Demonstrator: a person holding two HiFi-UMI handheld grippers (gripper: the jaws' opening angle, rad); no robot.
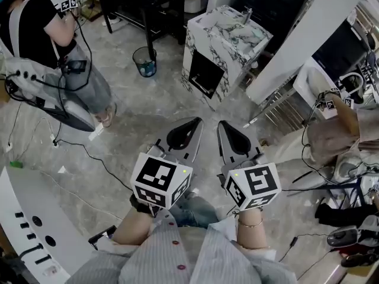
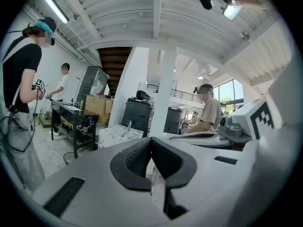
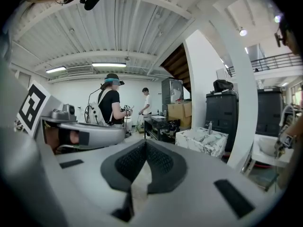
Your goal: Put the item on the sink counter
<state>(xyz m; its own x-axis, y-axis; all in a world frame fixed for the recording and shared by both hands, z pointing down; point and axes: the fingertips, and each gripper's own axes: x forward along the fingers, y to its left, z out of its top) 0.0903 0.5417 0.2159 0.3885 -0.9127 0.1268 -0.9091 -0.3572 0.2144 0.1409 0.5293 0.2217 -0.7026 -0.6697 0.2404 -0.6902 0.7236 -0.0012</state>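
On the grey floor I see the marble sink worktop standing ahead of both tongs, well apart from their tips. My left tongs and right tongs are closed tip to tip, gripping nothing.

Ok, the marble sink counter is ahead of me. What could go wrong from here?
Both the left gripper and right gripper are shut on nothing, so you may reach the sink counter with no item. A black cable crosses the floor to your left: a possible trip.
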